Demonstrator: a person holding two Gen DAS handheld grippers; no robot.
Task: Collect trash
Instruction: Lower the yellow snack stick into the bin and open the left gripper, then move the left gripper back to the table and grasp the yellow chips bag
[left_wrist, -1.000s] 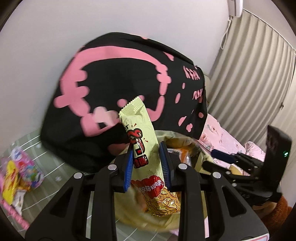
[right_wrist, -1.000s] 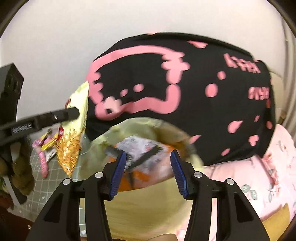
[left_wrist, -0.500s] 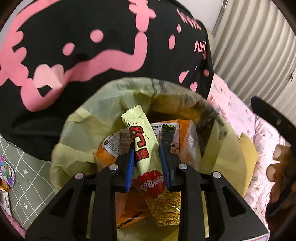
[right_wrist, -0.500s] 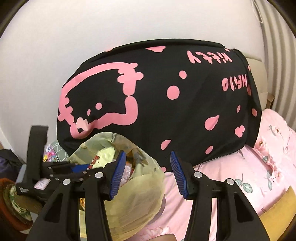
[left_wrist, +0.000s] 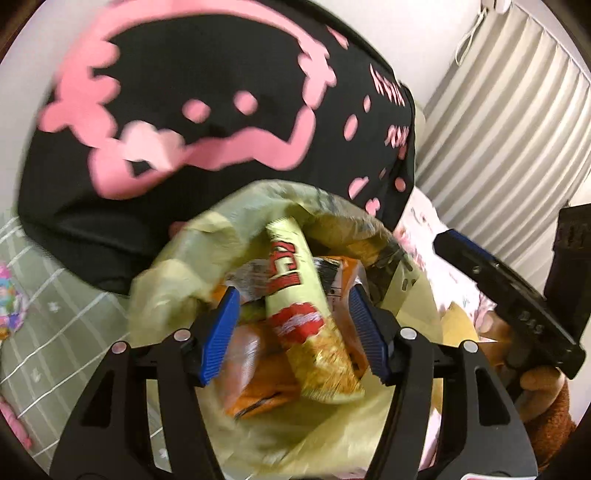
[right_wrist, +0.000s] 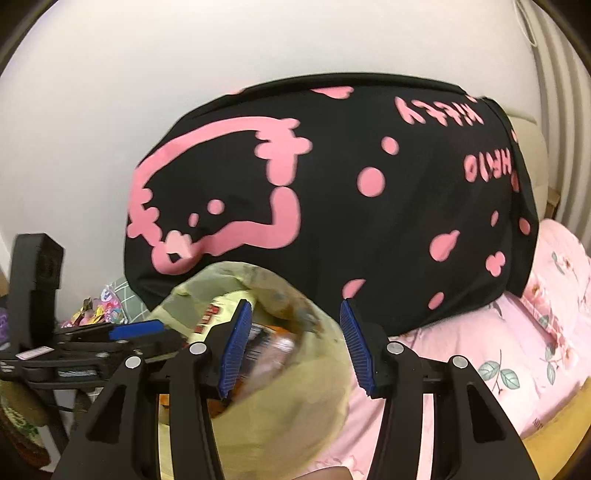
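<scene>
A pale green snack wrapper with a red logo lies loose in the mouth of a yellowish plastic bag, on top of orange wrappers. My left gripper hangs over the bag with its jaws opening, and the blue pads stand clear of the wrapper on both sides. In the right wrist view my right gripper is open just above the bag, gripping nothing. The left gripper's blue pad shows at the left there. The right gripper's body, held in a hand, shows in the left wrist view.
A big black cushion with pink print leans on the white wall behind the bag. Pink floral bedding lies to the right, a green checked cloth to the left. More colourful wrappers lie at the far left. A pleated curtain hangs at the right.
The left jaws have spread and let go of the green wrapper, which now rests in the bag. The left gripper has dropped closer to the bag. The right gripper has shifted slightly sideways.
</scene>
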